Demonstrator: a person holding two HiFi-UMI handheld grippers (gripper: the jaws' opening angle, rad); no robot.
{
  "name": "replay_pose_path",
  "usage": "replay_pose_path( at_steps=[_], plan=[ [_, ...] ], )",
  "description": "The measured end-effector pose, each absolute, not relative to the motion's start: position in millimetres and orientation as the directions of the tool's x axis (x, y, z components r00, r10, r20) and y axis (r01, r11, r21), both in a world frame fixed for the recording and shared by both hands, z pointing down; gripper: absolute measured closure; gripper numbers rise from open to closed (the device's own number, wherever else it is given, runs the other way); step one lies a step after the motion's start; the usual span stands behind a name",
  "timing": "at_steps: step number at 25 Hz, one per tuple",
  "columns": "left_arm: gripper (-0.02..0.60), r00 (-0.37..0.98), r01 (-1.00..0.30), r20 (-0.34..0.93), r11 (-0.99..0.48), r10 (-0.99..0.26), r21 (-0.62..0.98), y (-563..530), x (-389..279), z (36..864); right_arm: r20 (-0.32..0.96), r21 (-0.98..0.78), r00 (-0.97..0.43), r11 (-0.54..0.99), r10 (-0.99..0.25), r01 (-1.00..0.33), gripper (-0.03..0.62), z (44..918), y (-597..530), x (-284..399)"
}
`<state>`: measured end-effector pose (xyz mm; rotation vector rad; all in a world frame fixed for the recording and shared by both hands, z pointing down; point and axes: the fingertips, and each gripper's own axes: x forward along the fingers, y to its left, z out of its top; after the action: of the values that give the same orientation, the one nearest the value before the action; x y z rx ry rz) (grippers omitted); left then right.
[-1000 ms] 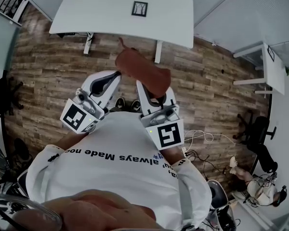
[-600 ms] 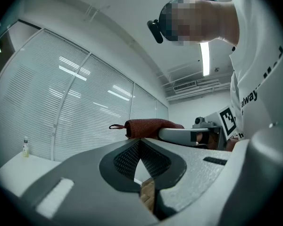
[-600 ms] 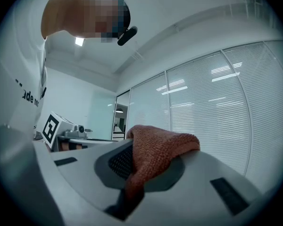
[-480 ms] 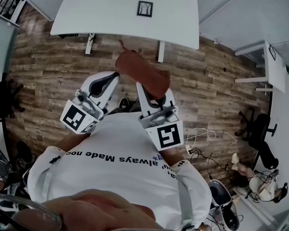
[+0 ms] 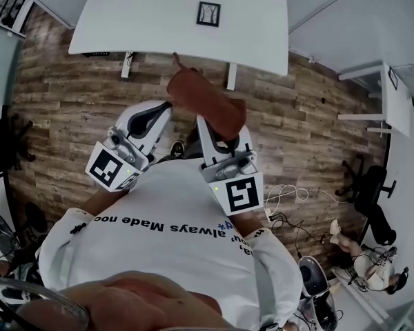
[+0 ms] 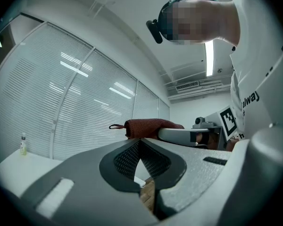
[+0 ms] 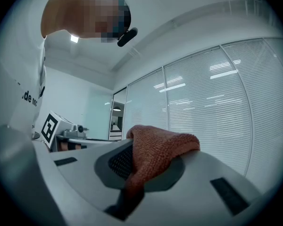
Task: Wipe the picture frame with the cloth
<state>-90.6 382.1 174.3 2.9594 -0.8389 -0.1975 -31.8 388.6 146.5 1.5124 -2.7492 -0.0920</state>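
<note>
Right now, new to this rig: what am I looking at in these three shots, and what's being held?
No robot here: a person holds a two-jaw gripper in each hand. The head view looks steeply down from the person's head; the other two cameras ride on the grippers, looking along their jaws. The right gripper is clamped on a rust-red knitted cloth. The left gripper is shut and empty. Ahead is a white rectangular table on wood-plank floor; on it sits a small black-rimmed picture frame, apart from both grippers.
</note>
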Motion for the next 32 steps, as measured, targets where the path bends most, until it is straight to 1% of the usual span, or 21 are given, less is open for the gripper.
replay_pose_path(
  at_steps=[5, 21, 26, 32],
  plan=[
    [0.580, 0.849, -0.511, -0.102, -0.855, -0.518, 0.085, 345.7, -63.8, 174.6, -0.028, 0.047, -0.528, 0.526, -0.849, -0.849, 0.566, 149.1, 352.9, -4.8],
    [0.578, 0.847, -0.522, -0.079, -0.851, -0.526, 0.064, 226.0, 57.9, 166.7, -0.034, 0.039, -0.546, 0.545, -0.837, -0.838, 0.566, 146.9, 231.2, 114.6],
    [0.580, 0.834, -0.543, -0.064, -0.836, -0.548, 0.076, 203.6, 71.7, 172.5, -0.016, 0.026, -0.560, 0.560, -0.828, -0.828, 0.566, 152.9, 207.2, 131.6],
    [0.578, 0.821, -0.565, -0.040, -0.820, -0.570, 0.085, 181.7, 69.0, 182.4, 0.002, 0.010, -0.584, 0.584, -0.811, -0.811, 0.566, 162.6, 183.9, 129.8]
  ],
)
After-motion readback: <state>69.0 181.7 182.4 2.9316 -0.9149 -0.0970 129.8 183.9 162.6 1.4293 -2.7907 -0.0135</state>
